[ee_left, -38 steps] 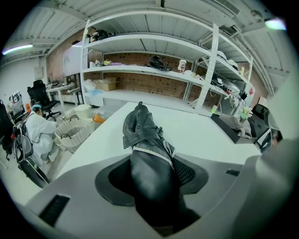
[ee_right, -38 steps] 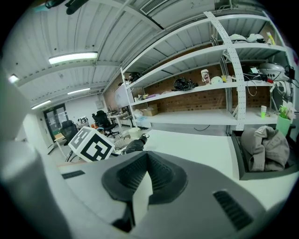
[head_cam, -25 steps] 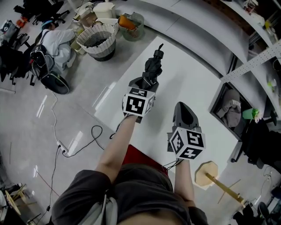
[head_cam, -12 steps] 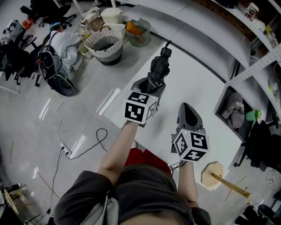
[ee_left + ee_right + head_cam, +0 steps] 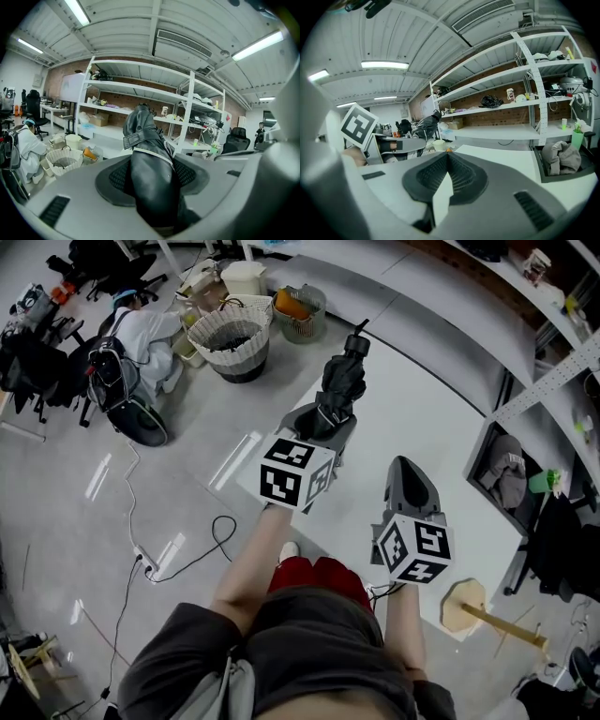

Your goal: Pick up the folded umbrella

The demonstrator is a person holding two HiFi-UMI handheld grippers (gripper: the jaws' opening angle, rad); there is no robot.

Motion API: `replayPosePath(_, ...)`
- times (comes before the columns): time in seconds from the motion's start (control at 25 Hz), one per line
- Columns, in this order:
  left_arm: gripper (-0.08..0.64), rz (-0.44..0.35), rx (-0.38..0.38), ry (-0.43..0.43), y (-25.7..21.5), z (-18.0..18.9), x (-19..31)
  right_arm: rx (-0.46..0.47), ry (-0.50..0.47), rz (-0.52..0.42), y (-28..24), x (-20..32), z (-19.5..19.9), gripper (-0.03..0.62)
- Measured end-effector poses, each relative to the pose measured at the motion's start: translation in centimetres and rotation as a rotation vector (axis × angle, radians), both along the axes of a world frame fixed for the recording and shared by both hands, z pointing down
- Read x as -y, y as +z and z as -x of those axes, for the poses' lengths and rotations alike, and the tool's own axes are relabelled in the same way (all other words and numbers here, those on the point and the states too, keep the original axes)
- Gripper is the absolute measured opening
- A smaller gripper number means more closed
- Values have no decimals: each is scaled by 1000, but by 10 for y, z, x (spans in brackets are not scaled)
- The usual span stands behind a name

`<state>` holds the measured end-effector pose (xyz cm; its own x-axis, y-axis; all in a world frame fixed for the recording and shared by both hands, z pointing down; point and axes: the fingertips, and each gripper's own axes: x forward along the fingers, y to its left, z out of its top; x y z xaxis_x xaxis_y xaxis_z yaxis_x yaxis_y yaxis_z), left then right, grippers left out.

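Note:
The folded umbrella [image 5: 342, 382] is black, strapped shut, with its handle end pointing away from me. My left gripper [image 5: 324, 424] is shut on its near end and holds it in the air above the white table [image 5: 427, 399]. In the left gripper view the umbrella [image 5: 151, 164] fills the gap between the pads and slants up and away. My right gripper [image 5: 406, 465] hovers beside it to the right, shut with nothing in it; its jaw tips [image 5: 447, 157] meet. The right gripper view also shows the umbrella [image 5: 424, 124] off to the left.
A white wicker basket [image 5: 231, 337] and smaller bins stand on the floor beyond the table's left corner. A backpack [image 5: 122, 390] and a cable [image 5: 192, 545] lie on the floor at left. A wooden stand [image 5: 467, 607] sits at lower right, shelving [image 5: 553, 362] along the right.
Both grippers have risen toward the camera. The left one has carried the umbrella higher off the table, and its tip now points further up the picture.

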<state>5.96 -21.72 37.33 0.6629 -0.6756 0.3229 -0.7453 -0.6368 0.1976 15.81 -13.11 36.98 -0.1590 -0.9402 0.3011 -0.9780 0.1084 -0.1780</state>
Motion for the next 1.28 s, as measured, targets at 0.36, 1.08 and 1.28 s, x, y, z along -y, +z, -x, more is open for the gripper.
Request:
replayPosePath(0.36, 219, -52, -21, -3, -19, 34, -16, -9, 7, -32, -13, -11, 24, 18)
replayPosePath(1.08, 219, -103, -38, 23, -31, 86, -64, -12, 31, -71, -27, -47, 68, 18)
replayPosePath(1.28, 219, -109, -35, 27, -34, 104, -78, -23, 38, -74, -30, -59, 79, 18)
